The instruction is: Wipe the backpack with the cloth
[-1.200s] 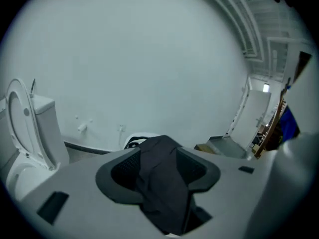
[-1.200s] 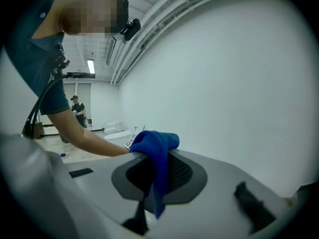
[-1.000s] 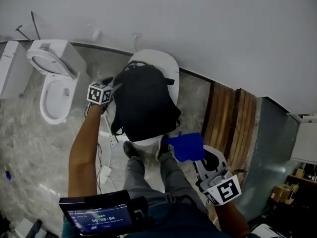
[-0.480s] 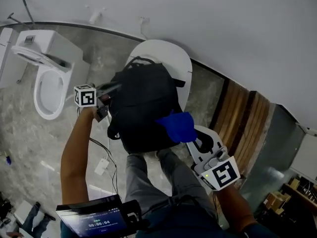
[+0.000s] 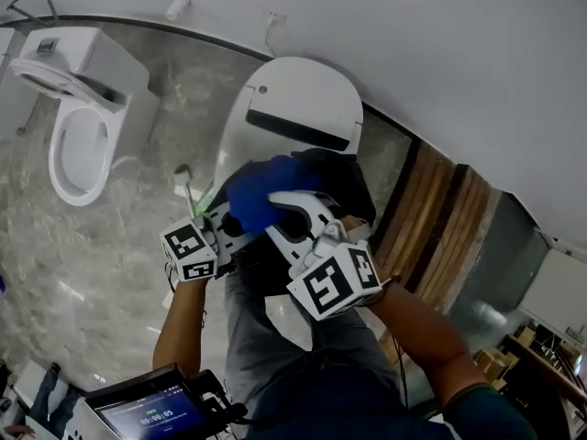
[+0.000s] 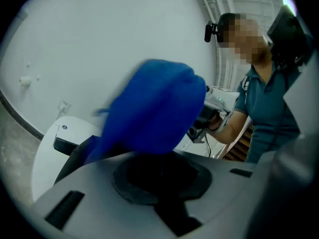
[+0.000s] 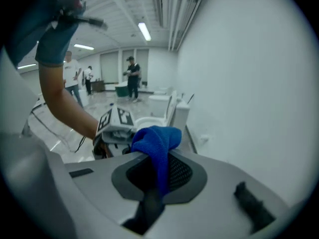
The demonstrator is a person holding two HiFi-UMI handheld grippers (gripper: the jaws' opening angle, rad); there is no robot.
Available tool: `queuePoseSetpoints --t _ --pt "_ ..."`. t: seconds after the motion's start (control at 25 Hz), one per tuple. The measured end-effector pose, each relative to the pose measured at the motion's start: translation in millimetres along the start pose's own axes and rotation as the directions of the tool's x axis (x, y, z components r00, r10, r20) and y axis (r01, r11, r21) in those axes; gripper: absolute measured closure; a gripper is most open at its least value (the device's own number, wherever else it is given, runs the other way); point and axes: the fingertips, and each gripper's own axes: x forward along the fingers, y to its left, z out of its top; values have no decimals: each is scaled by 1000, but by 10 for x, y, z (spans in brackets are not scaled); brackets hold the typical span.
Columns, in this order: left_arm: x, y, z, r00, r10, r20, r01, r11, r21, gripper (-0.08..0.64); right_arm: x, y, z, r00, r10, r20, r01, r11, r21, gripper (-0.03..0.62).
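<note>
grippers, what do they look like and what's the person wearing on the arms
The left claw and right claw are smooth, rounded light-grey shells with a dark recess around the jaws. Each carries a white cube printed with black square markers. The person wears a short-sleeved teal shirt; forearms are uncovered.

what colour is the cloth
Blue: the cloth shows best in the right gripper view.
</note>
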Motion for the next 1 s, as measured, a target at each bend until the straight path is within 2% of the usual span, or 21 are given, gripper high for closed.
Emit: queuePoseSetpoints --t 0.04,0.08,0.12,0.2,0.24,0.28,0.32,0.36,0.4,0.48,0.52,0.56,0.64,0.72,0.76,0.8,0.84,0.88,0.92,0.96,1.0 --pt "58 -12 -54 1000 -7 -8 7 1000 2 502 145 95 -195 997 43 -56 -44 999 -5 560" --pt "115 -7 -107 1000 -11 -21 11 1000 4 502 184 131 -460 993 63 -103 -61 998 28 560" --pt "168 6 -157 999 -14 -36 14 1000 5 502 114 103 -760 988 58 -143 -47 995 83 560" --pt "233 58 -208 999 -30 -40 29 1000 -10 500 -231 -71 -1431 965 5 -262 44 982 182 560" --pt "225 107 -205 999 -30 -24 29 999 -24 500 -422 -162 -1770 942 -25 -335 100 972 210 560" --pt "188 168 -201 1000 -19 -6 19 999 -38 500 -565 -224 -2041 918 -47 -393 149 961 233 560" --pt "138 229 -203 1000 -5 9 6 999 -48 500 -616 -255 -2173 907 -60 -417 177 953 247 560" --pt "97 273 -201 1000 3 20 -2 998 -55 500 -554 -260 -2126 914 -65 -401 175 954 245 560" --pt "84 288 -192 1000 4 25 -2 998 -55 500 -389 -240 -1929 934 -61 -353 147 964 223 560" --pt "116 257 -170 1000 -2 25 3 999 -45 500 96 -123 -1415 967 -16 -254 55 988 147 560" --pt "118 253 -173 1000 5 23 -4 999 -42 499 306 -35 -1262 970 21 -242 7 994 112 560" --pt "96 274 -189 1000 18 25 -17 999 -45 492 424 57 -1241 964 68 -256 -43 994 101 560" --pt "44 325 -216 998 31 45 -28 997 -75 492 341 204 -1585 931 177 -319 -122 975 186 560" --pt "73 317 -208 998 16 54 -12 997 -81 492 18 208 -2143 894 218 -391 -102 950 296 560" --pt "95 303 -193 999 5 53 -1 997 -73 492 -96 171 -2272 889 215 -403 -78 941 329 560" --pt "100 297 -177 999 -3 54 7 998 -65 492 -106 159 -2217 895 221 -387 -82 935 344 560" --pt "81 304 -165 998 -6 57 9 998 -61 492 2 204 -2004 908 246 -340 -125 932 341 560" --pt "49 324 -163 998 -1 59 5 998 -60 492 188 301 -1724 915 287 -283 -192 927 321 560" --pt "13 352 -171 998 8 59 -5 998 -63 492 382 429 -1478 910 337 -242 -262 919 294 560" --pt "-24 383 -186 998 19 58 -15 998 -68 492 512 575 -1328 890 394 -229 -329 903 275 560" --pt "-65 413 -203 998 26 61 -21 997 -79 492 534 743 -1270 856 462 -232 -396 874 281 560"
